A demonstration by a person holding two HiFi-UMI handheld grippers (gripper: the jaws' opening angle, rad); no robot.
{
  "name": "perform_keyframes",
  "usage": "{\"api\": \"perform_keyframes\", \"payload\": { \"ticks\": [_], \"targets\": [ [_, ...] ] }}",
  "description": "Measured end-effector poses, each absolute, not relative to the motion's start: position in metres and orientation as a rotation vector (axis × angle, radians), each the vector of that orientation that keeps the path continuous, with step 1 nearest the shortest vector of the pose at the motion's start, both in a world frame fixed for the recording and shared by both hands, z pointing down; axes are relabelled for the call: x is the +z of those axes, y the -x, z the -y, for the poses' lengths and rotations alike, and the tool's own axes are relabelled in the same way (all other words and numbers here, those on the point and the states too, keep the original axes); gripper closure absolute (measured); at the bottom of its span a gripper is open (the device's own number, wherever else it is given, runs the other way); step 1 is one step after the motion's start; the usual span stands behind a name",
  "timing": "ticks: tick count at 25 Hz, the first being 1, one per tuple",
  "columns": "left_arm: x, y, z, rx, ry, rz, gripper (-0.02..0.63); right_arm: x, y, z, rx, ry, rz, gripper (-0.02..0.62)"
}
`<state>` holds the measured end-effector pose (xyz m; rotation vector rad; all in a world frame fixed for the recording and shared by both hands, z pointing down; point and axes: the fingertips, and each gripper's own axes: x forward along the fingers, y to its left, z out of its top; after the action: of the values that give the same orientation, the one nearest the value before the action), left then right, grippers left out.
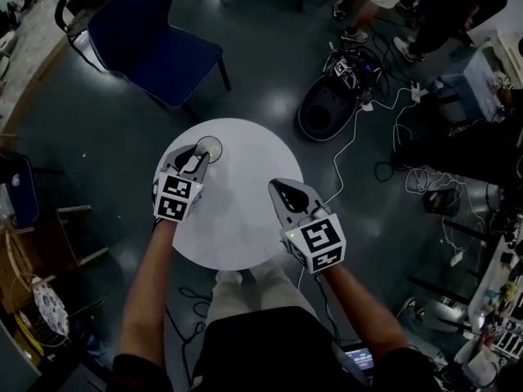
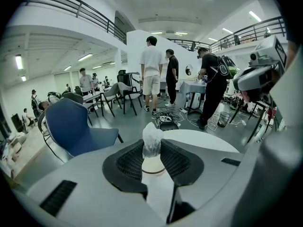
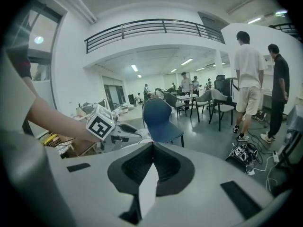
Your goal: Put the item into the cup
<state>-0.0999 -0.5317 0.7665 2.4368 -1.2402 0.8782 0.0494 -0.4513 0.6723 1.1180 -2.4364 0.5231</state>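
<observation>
The item [image 2: 151,140], a crumpled white wad, is pinched between the pads of your left gripper [image 2: 152,146], whose jaws stand partly apart with the wad filling the gap between them. Directly beyond the wad, in the left gripper view, sits the pale cup [image 2: 154,167]; the wad's lower end meets the cup's top in that view, and you cannot tell from it whether the wad has entered the mouth. From the head view the cup [image 1: 209,148] shows as a small ring near the far left edge of the round white table [image 1: 237,227], with your left gripper [image 1: 196,157] reaching to it so that its tips lie right at the rim. Your right gripper [image 1: 283,189] hangs over the table's right side, well apart from the cup; in its own view your right gripper [image 3: 152,145] has its jaws pressed together with nothing between them. Beyond the table a blue chair [image 1: 151,43] stands on the grey floor, white cables [image 1: 351,141] trail off to the right, and several people [image 2: 152,70] stand farther back in the hall.
</observation>
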Motion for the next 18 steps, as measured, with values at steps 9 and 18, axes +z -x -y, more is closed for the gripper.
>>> {"api": "perform_keyframes", "payload": {
  "ticks": [9,18],
  "targets": [
    [0.778,0.107,0.540,0.851,-2.363,1.315,0.456,0.685,-0.056,0.453,0.554,-1.125,2.403,0.578],
    [0.780,0.102,0.540,0.824,-2.366,1.300,0.436,0.694,-0.058,0.449,0.579,-1.116,2.394,0.578]
  ]
}}
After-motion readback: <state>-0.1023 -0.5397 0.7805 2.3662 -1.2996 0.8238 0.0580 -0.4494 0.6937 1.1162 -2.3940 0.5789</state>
